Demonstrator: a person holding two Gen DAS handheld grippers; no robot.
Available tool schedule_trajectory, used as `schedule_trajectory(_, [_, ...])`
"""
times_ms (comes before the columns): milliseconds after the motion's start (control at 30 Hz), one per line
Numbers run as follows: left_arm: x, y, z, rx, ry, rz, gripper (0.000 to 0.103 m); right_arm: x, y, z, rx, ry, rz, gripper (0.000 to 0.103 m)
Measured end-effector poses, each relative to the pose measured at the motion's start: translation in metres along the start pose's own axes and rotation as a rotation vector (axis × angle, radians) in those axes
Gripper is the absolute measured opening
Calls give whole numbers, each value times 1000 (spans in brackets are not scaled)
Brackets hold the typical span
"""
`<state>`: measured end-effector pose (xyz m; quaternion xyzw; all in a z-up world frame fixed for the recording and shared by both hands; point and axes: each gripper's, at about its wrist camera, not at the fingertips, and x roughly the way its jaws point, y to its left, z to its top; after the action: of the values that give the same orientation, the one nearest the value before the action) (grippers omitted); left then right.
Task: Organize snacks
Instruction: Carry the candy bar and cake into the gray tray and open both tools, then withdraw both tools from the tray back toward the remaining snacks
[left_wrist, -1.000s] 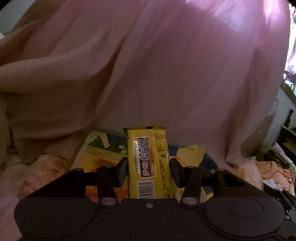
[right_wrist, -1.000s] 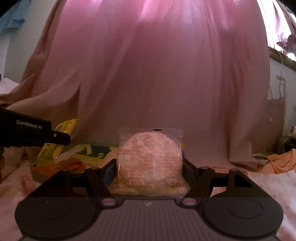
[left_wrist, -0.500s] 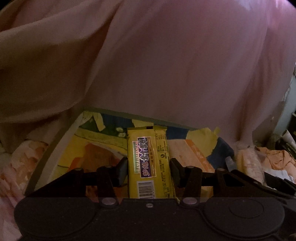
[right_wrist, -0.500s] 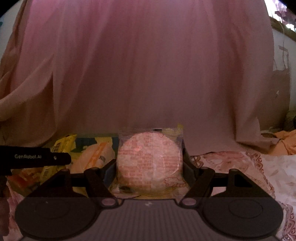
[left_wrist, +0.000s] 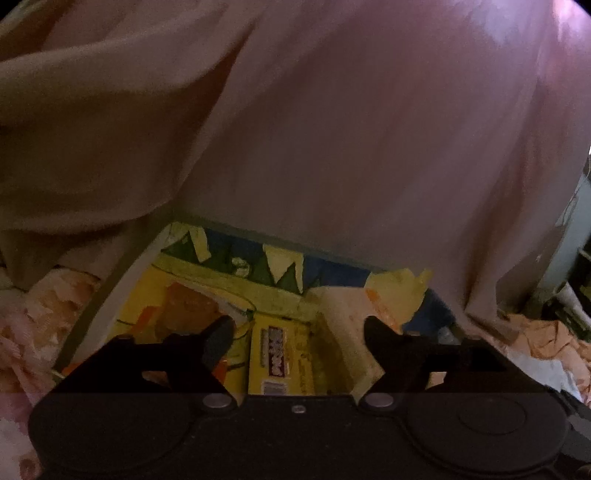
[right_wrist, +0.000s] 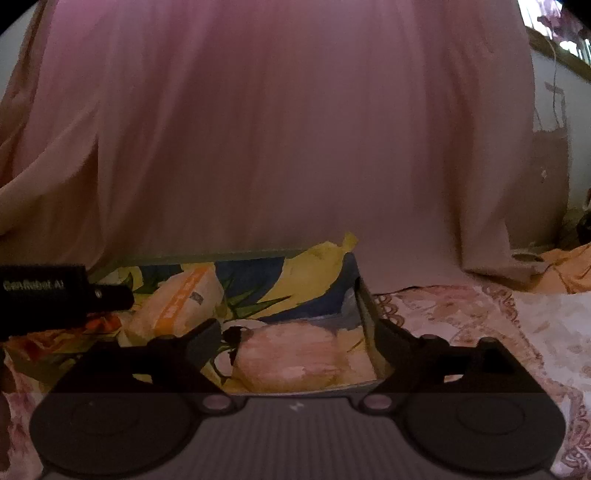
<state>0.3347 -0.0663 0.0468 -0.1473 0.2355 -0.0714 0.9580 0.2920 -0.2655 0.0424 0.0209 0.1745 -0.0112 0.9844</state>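
Grippers first, since they're closest to the cameras: the left gripper (left_wrist: 295, 328) has its jaws spread wide, having just been opening, and the yellow snack bar (left_wrist: 279, 360) lies between them with clear gaps on both sides, so it's let go and no pad is pressing on it. The bar sits lengthwise on the floor of the box (left_wrist: 110, 291), barcode end toward the camera. Same story on the other side: the right gripper (right_wrist: 299, 332) has also just been opening and stands released, with the round pink cake in its clear wrapper (right_wrist: 295, 358) lying in the box's near right corner (right_wrist: 365, 314), touching neither finger as far as I can tell. A bit further in there's an orange and white packet (right_wrist: 181, 299) lying in the box too, and the left gripper's black body pokes in from the left edge of the right wrist view. The box lining is a busy yellow, blue and green print. It all sits on a floral bedspread (right_wrist: 498, 325), and right behind the box hangs a big pink curtain (right_wrist: 295, 129) filling most of both views.
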Motion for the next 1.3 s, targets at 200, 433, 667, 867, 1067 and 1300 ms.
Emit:
schedule_trajectory(200, [-36,-6,5,9,-76,-22,98,-41,-1,6,-44,-93,-16,103])
schedule_trajectory(433, [-90,-21,0,76,-146,-49,102,-105,7,10,-119,-201,-24,103])
schedule_trajectory(667, [-144,-34,-21,149,-191,-71,102,-167,12,-4,-149,-247,-26,103])
schedule_trajectory(867, [-179,-33,-41,175,-200,-92,102,-209,12,-17,-143,-281,-47,103])
schedule_trajectory(1067, [-211,-26,-69,183,-205,-95,102,-237,15,-36,-150,-288,-70,103])
schedule_trajectory(1300, [-234,-16,-99,188,-170,-82,102,-258,16,-56,-138,-229,-92,103])
